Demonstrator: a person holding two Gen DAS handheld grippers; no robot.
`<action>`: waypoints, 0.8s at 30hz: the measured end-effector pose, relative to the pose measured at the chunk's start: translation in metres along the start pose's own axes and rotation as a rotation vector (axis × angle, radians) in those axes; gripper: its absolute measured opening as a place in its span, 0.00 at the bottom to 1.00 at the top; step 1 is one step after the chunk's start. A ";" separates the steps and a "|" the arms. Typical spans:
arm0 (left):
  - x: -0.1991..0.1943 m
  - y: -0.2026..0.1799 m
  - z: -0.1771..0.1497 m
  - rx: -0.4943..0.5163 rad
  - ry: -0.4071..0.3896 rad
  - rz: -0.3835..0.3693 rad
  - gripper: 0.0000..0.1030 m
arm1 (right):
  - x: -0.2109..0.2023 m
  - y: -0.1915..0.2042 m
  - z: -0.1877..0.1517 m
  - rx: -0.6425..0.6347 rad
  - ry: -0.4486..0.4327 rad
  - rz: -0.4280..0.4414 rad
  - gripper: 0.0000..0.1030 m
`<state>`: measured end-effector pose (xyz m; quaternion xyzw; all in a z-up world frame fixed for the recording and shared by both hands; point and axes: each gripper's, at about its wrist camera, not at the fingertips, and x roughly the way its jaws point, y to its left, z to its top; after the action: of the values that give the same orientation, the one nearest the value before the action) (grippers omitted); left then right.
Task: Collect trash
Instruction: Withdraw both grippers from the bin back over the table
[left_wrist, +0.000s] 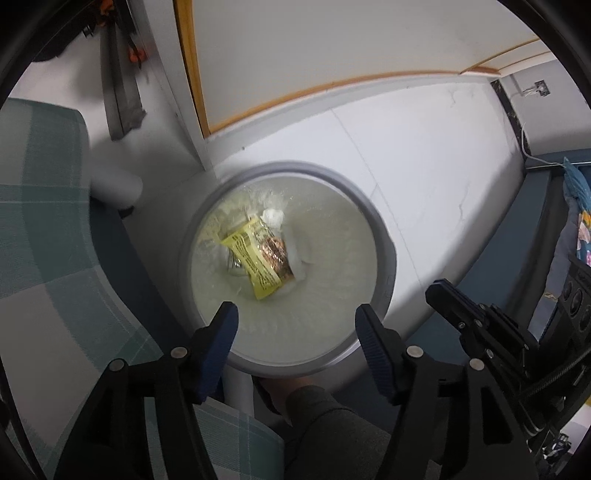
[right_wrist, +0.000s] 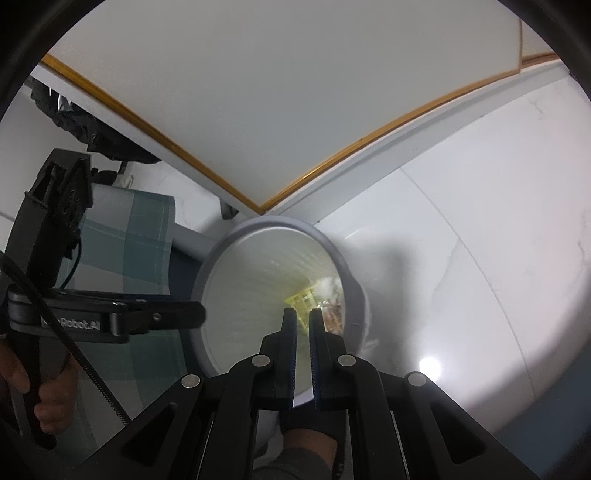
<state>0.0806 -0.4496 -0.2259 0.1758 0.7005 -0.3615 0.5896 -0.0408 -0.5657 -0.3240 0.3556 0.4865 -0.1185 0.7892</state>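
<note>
Item one, nearest the lens: my left hand-held gripper (left_wrist: 295, 325), fingers spread wide, holding nothing, poised over the near rim of the trash bin (left_wrist: 384, 258). Item two: my right hand-held gripper (right_wrist: 302, 314), fingers pressed almost together, with no trash visible between them, also over the bin mouth. Item three: yellow wrapper (left_wrist: 258, 258), lying at the bin bottom among white crumpled paper (left_wrist: 272, 216), straight ahead and below the left fingers, long axis slanting from upper left to lower right. Bin stands on the pale floor (left_wrist: 424, 155). Judgement: the left sits more squarely over the contents; nothing remains in either grip to drop.
</note>
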 end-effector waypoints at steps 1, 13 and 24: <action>-0.007 -0.001 -0.002 0.008 -0.023 -0.002 0.60 | -0.003 0.000 0.000 -0.002 -0.006 -0.005 0.08; -0.096 -0.008 -0.026 0.057 -0.323 0.057 0.72 | -0.079 0.031 0.011 -0.056 -0.158 -0.007 0.38; -0.194 0.034 -0.071 -0.099 -0.663 0.119 0.80 | -0.178 0.112 0.005 -0.292 -0.437 0.003 0.64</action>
<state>0.1012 -0.3410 -0.0483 0.0602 0.4759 -0.3295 0.8132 -0.0668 -0.5171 -0.1209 0.2048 0.3159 -0.1200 0.9186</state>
